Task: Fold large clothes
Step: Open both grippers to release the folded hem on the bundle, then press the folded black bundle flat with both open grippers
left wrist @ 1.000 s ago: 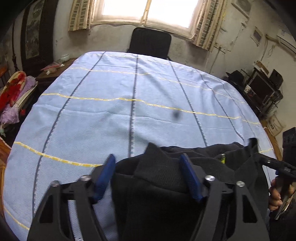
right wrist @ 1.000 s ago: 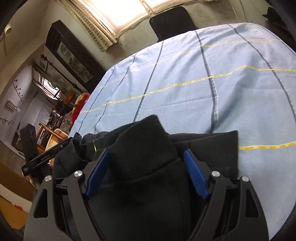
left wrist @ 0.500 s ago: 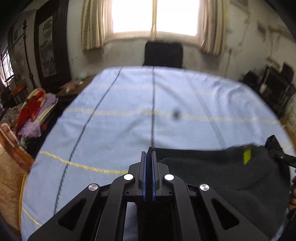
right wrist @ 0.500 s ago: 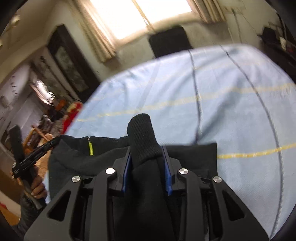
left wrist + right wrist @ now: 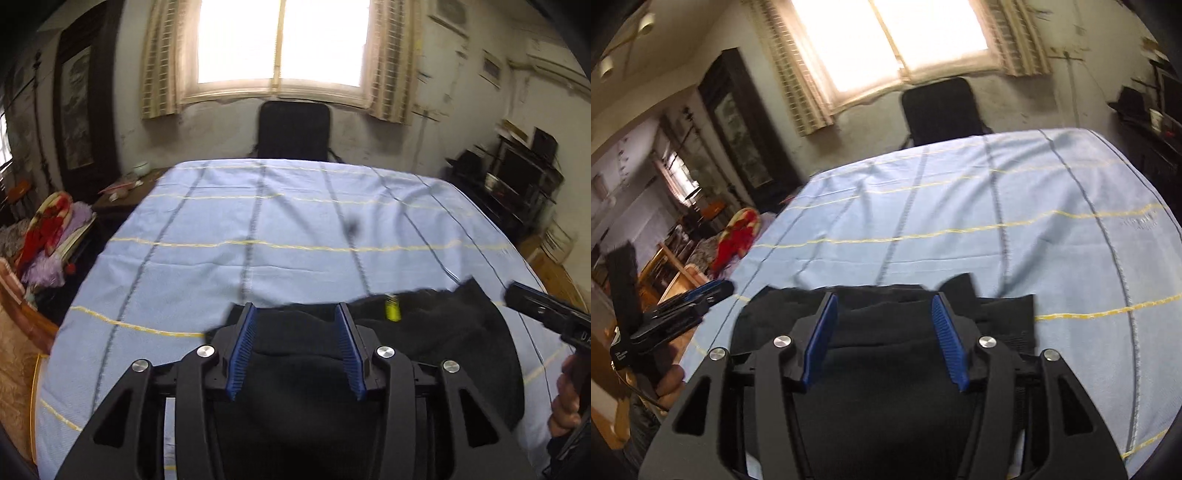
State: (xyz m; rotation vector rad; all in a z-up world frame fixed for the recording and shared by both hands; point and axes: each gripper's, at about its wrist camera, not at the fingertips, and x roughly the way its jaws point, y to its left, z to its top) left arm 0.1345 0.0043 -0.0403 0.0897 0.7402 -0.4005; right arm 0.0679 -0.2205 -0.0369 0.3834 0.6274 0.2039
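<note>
Daylight comes thru the big curtained window [image 5: 282, 44] on the far wall, and it's blown out to pure white in both views. I get glare there, w/ the dim room corners going near black. The light blue striped cloth-covered table [image 5: 258, 229] is evenly lit, soft shadows only. The black fabric garment [image 5: 424, 332] shows almost no detail. Motion blur smears stripes and edges; fisheye bends everything toward the frame edges.
</note>
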